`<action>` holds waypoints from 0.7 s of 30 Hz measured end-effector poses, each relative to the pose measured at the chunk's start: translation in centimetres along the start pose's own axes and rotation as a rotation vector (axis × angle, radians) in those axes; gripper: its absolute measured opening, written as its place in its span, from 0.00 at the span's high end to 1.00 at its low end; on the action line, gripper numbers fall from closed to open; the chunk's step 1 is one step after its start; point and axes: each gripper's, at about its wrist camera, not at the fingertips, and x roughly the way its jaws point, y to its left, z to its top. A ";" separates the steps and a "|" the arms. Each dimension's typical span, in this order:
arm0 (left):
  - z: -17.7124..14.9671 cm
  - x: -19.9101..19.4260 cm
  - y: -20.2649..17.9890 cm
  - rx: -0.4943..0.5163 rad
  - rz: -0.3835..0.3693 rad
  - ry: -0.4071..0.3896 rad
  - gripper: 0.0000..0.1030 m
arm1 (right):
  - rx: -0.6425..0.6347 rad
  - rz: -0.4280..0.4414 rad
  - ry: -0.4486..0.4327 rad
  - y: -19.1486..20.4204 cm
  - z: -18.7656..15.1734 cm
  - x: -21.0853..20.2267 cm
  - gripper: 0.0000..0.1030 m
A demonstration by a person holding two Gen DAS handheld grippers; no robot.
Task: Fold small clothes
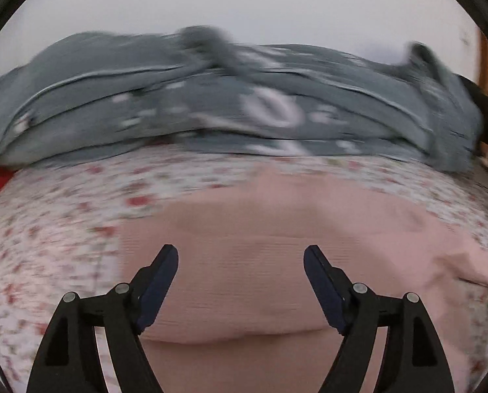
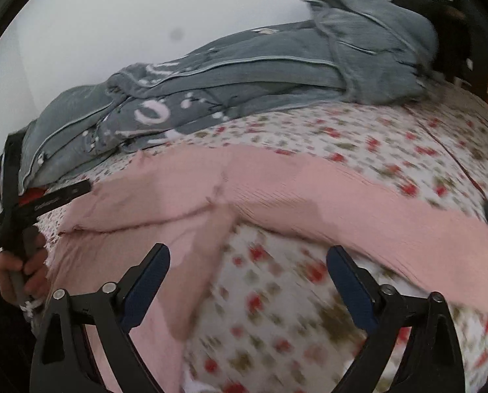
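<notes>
Pink garment point(image 1: 260, 229) lies flat on floral bed point(image 1: 47, 229), before grey quilt point(image 1: 211, 98) | left claw point(image 1: 240, 252) apart above it, empty | right claw point(image 2: 248, 252) apart at its edge, empty

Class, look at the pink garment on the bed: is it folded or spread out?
Partly folded. The pink garment has one layer doubled over another, its frayed edge lying across the cloth, while a long part stretches flat over the floral sheet.
</notes>
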 end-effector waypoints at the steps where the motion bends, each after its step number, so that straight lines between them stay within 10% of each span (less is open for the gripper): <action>1: 0.0 0.4 1.6 -0.021 0.017 0.007 0.24 | -0.002 0.000 -0.004 0.5 0.5 0.7 0.21; 15: -2.7 4.0 7.9 -0.085 -0.069 0.010 0.24 | -0.104 -0.089 0.146 5.3 2.6 11.1 0.76; 21: -3.3 2.7 8.1 -0.105 -0.103 -0.067 0.24 | -0.080 -0.060 -0.016 4.6 2.4 8.6 0.97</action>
